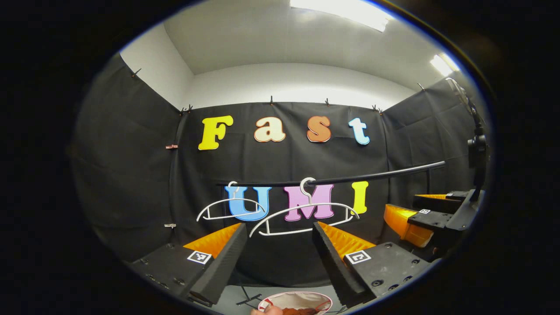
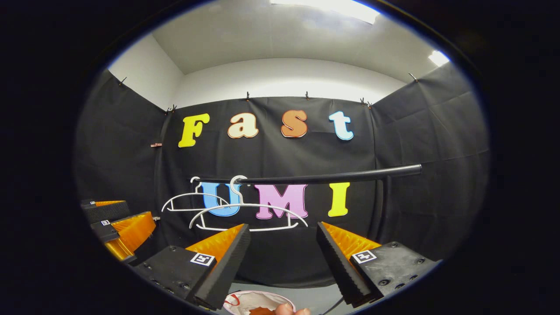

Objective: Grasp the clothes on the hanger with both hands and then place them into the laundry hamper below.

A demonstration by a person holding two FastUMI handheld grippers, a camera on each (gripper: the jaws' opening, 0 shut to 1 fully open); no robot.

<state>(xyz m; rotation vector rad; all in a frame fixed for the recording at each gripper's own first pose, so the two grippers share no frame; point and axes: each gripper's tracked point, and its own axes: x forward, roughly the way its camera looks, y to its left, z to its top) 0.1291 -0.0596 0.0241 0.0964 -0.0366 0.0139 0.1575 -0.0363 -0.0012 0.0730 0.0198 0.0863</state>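
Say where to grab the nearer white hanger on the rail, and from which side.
Likely the nearer hanger at its neck, just under the hook. It hangs bare and roughly broadside from the rail, so the thin stem should fit between open jaws. Bring the left tool in from the front and below, one jaw on each side, then lift to unhook.

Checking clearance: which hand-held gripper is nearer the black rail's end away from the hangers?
Right, likely. The right hand-held gripper sits below the middle of the black rail, toward that end; the left hand-held gripper sits farther over, squarely facing the front hanger.
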